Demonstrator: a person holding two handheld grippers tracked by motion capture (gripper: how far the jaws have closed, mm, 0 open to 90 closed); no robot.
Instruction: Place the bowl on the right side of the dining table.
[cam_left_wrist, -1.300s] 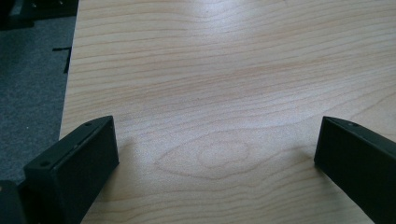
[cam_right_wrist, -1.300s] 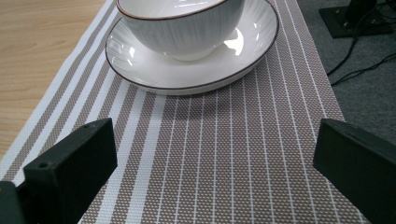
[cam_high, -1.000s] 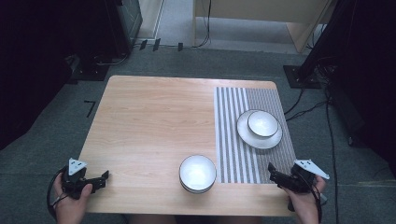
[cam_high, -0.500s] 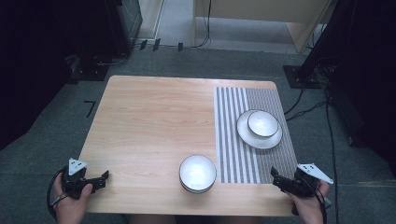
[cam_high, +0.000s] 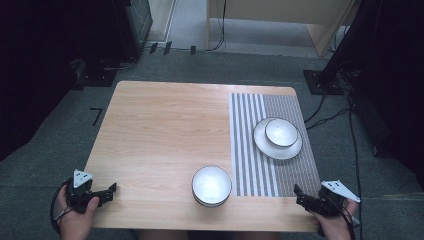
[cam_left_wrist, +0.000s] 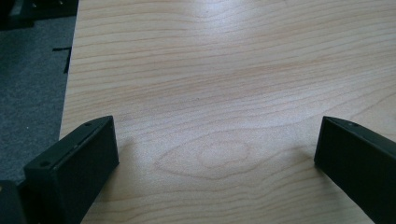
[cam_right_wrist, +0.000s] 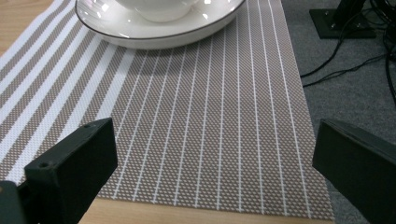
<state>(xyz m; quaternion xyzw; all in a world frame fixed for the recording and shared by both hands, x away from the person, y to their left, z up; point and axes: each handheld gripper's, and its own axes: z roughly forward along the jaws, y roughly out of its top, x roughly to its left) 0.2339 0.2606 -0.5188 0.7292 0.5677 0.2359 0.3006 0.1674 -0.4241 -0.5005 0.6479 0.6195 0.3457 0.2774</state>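
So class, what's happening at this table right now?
A person holds a gripper in each hand at the table's near edge. The left gripper and right gripper are both open and empty. A stack of white bowls waits near the front; a small bowl sits on a plate on the striped mat.

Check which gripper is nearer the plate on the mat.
Right. The right gripper sits at the table's near right corner, just short of the mat's edge below the plate. The left gripper is at the near left corner, across the table.

Plate (cam_right_wrist: 159, 28) top beyond right gripper view's edge
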